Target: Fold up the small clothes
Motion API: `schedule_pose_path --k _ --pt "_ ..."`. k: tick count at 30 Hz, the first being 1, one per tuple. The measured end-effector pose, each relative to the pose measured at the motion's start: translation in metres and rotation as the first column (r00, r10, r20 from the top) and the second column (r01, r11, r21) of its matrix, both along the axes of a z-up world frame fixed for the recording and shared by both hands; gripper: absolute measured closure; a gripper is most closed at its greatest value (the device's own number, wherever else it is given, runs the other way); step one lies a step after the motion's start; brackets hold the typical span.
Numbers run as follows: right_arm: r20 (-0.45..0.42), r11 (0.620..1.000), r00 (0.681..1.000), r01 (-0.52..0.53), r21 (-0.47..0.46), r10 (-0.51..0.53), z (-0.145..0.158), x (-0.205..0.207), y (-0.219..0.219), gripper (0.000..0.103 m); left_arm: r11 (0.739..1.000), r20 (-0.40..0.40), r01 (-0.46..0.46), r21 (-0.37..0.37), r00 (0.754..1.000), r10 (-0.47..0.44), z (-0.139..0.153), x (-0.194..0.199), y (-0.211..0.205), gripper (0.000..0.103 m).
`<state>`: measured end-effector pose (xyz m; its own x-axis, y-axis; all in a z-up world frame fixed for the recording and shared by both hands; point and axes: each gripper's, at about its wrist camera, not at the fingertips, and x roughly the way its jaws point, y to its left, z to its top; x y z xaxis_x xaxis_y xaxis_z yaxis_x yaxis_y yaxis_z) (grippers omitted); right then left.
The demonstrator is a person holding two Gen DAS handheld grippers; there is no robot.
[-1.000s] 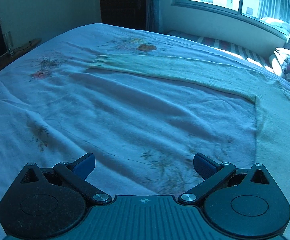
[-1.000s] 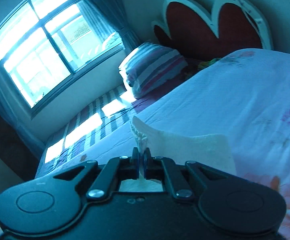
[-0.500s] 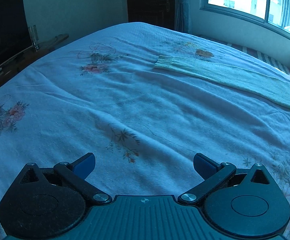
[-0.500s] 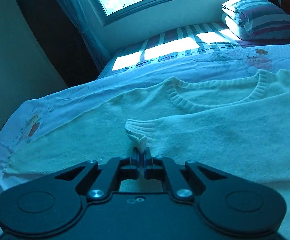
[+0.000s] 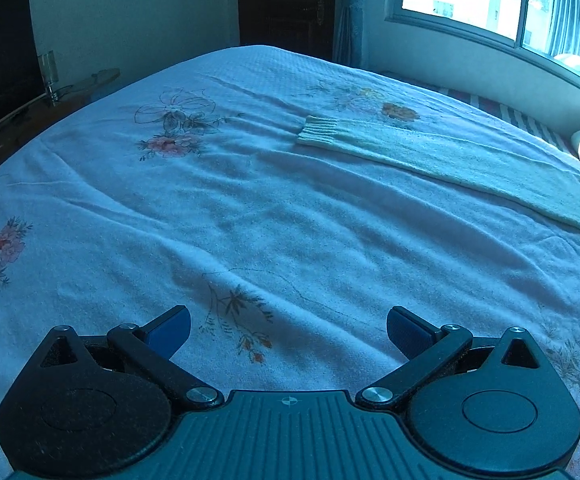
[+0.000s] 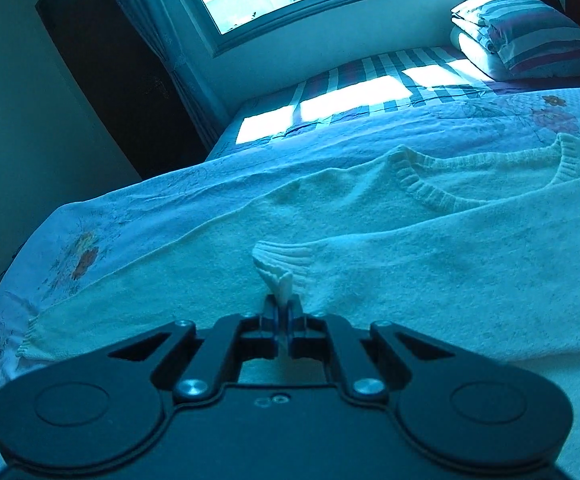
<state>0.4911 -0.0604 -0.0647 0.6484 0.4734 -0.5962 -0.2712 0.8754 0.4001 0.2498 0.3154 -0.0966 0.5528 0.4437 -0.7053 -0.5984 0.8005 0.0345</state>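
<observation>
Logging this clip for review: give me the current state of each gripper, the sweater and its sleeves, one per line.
Left gripper: open, empty, above the bedspread.
Right gripper: shut on the cuff of one sleeve.
Held sleeve: folded across the sweater body.
Other sleeve: stretched out flat on the bedspread, cuff free.
Sweater: spread on the bed, neckline toward the window.

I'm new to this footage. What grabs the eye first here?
The right tongs, low in their view, are shut on the ribbed cuff of a cream sweater spread over the floral bedspread. The left tongs hang open over bare bedspread, the other sleeve lying beyond.
</observation>
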Motion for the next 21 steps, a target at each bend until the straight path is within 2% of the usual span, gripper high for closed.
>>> schedule_pose_path --k 4,7,10,12,15,16,18,19,21 --pt "-0.038 0.999 0.999 -0.029 0.039 0.030 -0.009 0.004 0.012 0.078 0.999 0.016 0.035 -0.011 0.999 -0.035 0.006 0.007 -0.008 0.000" --pt "0.015 0.990 0.999 -0.051 0.133 0.049 0.005 -0.012 -0.002 0.080 0.996 0.087 0.085 0.003 0.993 -0.085 0.016 0.020 -0.023 0.000" --pt "0.072 0.992 0.997 0.015 0.129 -0.025 0.020 -0.033 -0.038 0.083 0.987 0.148 0.158 -0.010 0.977 -0.154 0.025 0.049 -0.042 0.000" --pt "0.080 0.986 0.991 0.096 0.138 -0.108 0.026 -0.048 -0.080 0.083 0.965 0.194 0.253 -0.071 0.952 -0.235 0.026 0.075 -0.056 0.000" --pt "0.074 0.965 0.970 0.221 0.142 -0.233 0.029 -0.068 -0.143 0.083 0.929 0.232 0.355 -0.105 0.917 -0.325 0.024 0.122 -0.088 0.000" --pt "0.065 0.954 0.960 0.261 0.148 -0.273 0.029 -0.074 -0.164 0.083 0.911 0.244 0.399 -0.106 0.898 -0.365 0.023 0.142 -0.103 0.003" --pt "0.044 0.927 0.936 0.339 0.163 -0.350 0.027 -0.085 -0.203 0.081 0.892 0.233 0.439 -0.109 0.884 -0.406 0.018 0.175 -0.125 0.039" --pt "0.030 0.912 0.924 0.372 0.173 -0.382 0.025 -0.089 -0.219 0.078 0.879 0.224 0.459 -0.127 0.877 -0.425 0.013 0.196 -0.136 0.042" --pt "-0.017 0.885 0.906 0.418 0.207 -0.424 0.017 -0.092 -0.246 0.077 0.877 0.198 0.467 -0.110 0.875 -0.441 0.006 0.225 -0.153 0.042"
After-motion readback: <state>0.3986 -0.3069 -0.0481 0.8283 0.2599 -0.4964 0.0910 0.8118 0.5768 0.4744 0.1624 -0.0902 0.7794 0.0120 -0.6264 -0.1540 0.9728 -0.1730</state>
